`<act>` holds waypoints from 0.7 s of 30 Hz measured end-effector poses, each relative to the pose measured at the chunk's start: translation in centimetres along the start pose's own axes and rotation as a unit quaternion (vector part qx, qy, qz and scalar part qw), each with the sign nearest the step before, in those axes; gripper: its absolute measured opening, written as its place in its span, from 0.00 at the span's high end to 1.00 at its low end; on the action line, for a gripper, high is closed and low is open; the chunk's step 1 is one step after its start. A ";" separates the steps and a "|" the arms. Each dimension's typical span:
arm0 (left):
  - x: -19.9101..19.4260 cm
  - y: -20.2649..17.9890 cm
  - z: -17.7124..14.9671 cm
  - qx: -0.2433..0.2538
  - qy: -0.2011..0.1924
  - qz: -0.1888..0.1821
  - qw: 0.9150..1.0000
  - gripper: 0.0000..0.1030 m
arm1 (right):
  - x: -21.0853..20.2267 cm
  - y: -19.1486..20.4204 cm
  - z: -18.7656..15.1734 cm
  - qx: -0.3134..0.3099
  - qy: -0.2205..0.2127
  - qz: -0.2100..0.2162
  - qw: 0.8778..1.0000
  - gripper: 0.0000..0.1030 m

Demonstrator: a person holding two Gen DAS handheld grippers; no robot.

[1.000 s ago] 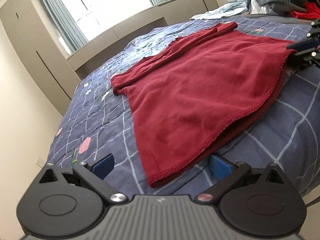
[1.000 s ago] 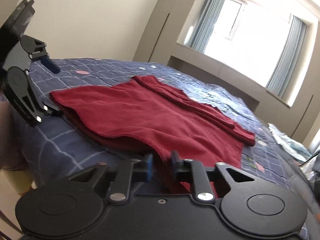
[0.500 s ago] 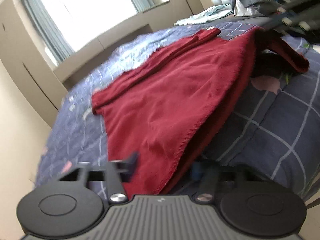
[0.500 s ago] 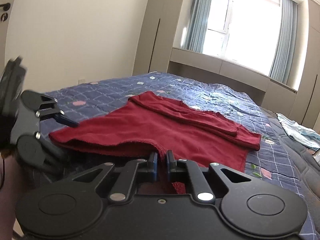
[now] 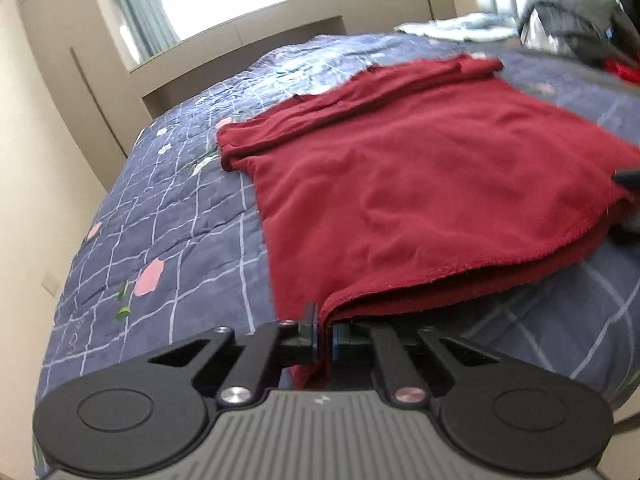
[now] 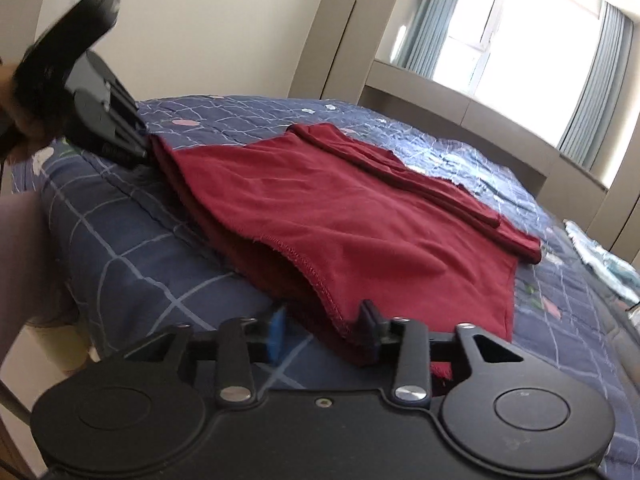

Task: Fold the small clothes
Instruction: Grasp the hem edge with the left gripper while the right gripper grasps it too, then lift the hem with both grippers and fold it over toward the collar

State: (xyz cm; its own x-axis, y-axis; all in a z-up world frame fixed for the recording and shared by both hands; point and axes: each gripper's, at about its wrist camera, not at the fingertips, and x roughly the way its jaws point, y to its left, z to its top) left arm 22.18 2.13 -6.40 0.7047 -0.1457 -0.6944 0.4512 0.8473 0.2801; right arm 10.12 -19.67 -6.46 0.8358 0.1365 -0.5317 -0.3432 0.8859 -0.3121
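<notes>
A dark red garment (image 5: 420, 184) lies folded in layers on the blue checked quilt (image 5: 168, 216). My left gripper (image 5: 324, 338) is shut on its near corner, and the cloth runs up out of the pinched pads. In the right wrist view the same gripper (image 6: 146, 152) grips the garment's far left corner, held by a hand. My right gripper (image 6: 323, 330) is opening. The stitched hem of the red garment (image 6: 320, 216) lies loose between its spread jaws, against the right finger (image 6: 370, 330); the blue pad (image 6: 277, 330) stands clear of the cloth.
A heap of grey and red clothes (image 5: 580, 32) sits at the bed's far right, with a pale blue cloth (image 6: 600, 264) beside it. The bed's edge drops off near both grippers. Beyond the bed are a wall, wardrobe doors and a window ledge.
The left gripper went from wide open to shut on the garment's near corner. The right gripper, shut on the hem before, has spread its jaws, and the lifted hem has dropped back.
</notes>
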 end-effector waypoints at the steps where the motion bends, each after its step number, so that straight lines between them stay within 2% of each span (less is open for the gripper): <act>1: -0.2 0.3 0.2 -0.008 -0.005 -0.001 1.000 0.94 | 0.3 0.1 0.0 -0.006 -0.003 -0.013 1.000 0.47; 6: -1.4 1.6 1.4 -0.034 -0.026 0.003 0.999 0.94 | 0.8 0.1 -0.6 -0.052 -0.014 -0.071 0.996 0.42; 7: -1.7 1.7 1.6 -0.030 -0.029 0.005 0.999 0.94 | 0.7 0.2 -0.9 -0.075 -0.016 -0.091 0.993 0.51; 8: -1.8 1.8 1.7 -0.026 -0.031 0.007 0.999 0.94 | 0.6 0.1 -1.3 -0.097 -0.015 -0.114 0.989 0.66; 9: -2.0 1.8 1.8 -0.021 -0.033 0.008 0.999 0.94 | 0.5 -0.2 -1.5 -0.103 -0.013 -0.125 0.987 0.78; 12: -2.3 1.2 1.7 -0.002 -0.035 0.007 0.999 0.94 | -0.3 -2.1 -1.7 -0.079 -0.017 -0.103 0.991 0.90; 13: -2.4 0.9 1.6 0.009 -0.037 0.007 0.999 0.95 | -0.6 -2.4 -1.7 -0.083 -0.020 -0.101 0.991 0.92; 18: -3.5 -0.9 0.6 0.063 -0.042 -0.008 0.997 0.95 | -2.1 -4.6 -1.6 -0.087 -0.013 -0.071 0.994 0.96; 21: -4.7 -1.4 0.3 0.071 -0.048 -0.014 0.996 0.95 | -3.3 -5.6 -1.5 -0.099 -0.017 -0.059 0.993 0.96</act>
State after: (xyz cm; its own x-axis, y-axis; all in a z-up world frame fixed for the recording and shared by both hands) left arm 18.38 1.51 -3.36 0.7361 -0.2225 -0.6392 0.5401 0.7623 0.3566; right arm 8.64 -25.75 -4.19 0.8876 0.0552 -0.4573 -0.3179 0.7919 -0.5214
